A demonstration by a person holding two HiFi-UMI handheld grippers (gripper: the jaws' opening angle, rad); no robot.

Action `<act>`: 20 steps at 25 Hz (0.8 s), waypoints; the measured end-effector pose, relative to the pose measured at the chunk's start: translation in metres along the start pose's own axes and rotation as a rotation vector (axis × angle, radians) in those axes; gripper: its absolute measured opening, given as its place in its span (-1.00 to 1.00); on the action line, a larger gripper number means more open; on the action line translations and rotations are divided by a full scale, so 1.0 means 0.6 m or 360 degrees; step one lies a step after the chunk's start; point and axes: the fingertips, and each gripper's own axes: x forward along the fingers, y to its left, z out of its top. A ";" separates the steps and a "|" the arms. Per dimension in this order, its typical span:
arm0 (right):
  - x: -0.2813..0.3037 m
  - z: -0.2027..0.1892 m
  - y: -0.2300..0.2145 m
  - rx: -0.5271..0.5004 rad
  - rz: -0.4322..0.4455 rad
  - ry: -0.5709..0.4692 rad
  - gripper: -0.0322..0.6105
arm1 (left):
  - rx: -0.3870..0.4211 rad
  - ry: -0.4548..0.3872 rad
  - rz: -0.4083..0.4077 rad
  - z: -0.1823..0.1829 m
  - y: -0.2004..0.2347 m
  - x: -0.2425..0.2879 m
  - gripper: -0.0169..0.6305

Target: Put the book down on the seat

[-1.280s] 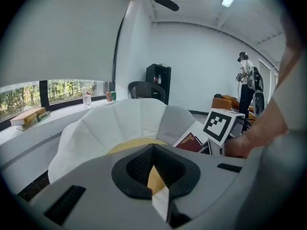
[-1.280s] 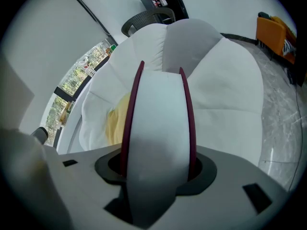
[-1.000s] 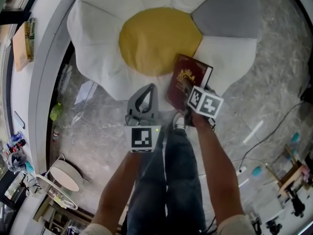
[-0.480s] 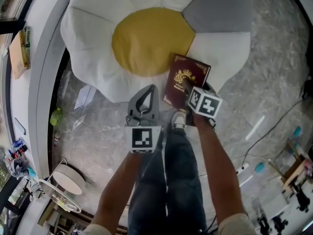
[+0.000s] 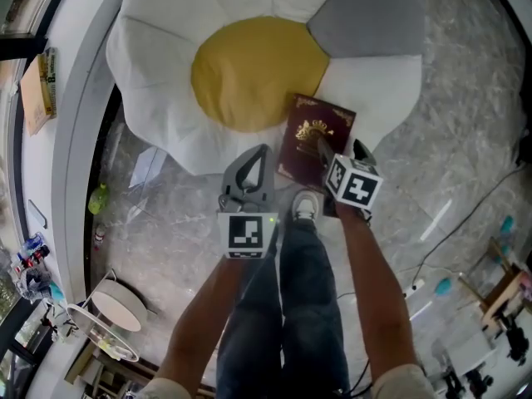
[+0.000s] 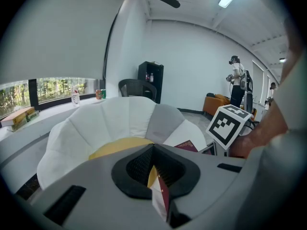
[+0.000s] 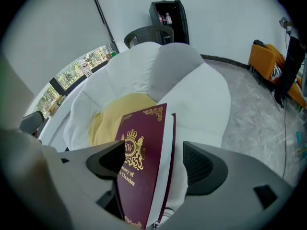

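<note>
Seat [image 5: 158,81]: flower-shaped cushion with white petals, one grey petal [image 5: 370,15] and a yellow centre [image 5: 258,69]; fills the upper half of the head view.

Book [image 5: 312,135]: maroon cover with a gold crest, cover face up. It lies on the white petal at the lower right of the seat, just beside the yellow centre, with its near end at the petal's rim.

Right claw [image 5: 339,153]: spread wide, its jaws having just been opening. The book's near end stands between them. In the right gripper view the right pad is clear of the page edges, and the left pad sits close against the cover without pinching it.

Left claw [image 5: 256,152]: jaws pressed together at the tips, pinching nothing. It hovers over the seat's lower rim, to the left of the book and apart from it.

Marker cubes: one on each claw, the left [image 5: 247,233] at frame centre, the right [image 5: 355,183] just below the book.

Floor [image 5: 166,239]: grey marbled stone around the seat.

Person: forearms and legs in jeans [image 5: 291,322] in the lower centre, one shoe [image 5: 306,206] between the claws.
</note>
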 end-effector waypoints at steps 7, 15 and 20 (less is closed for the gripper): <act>-0.093 0.064 0.044 -0.0121 0.0111 -0.0270 0.17 | -0.0005 -0.0035 0.0020 0.046 -0.002 -0.013 -0.93; -0.239 0.151 0.095 -0.0169 0.0212 -0.0639 -0.71 | -0.0011 -0.0118 0.0066 0.140 0.010 -0.044 -0.93; -0.351 0.204 0.136 -0.0204 0.0275 -0.0782 -0.89 | -0.0076 -0.0165 0.0106 0.214 0.016 -0.099 -0.93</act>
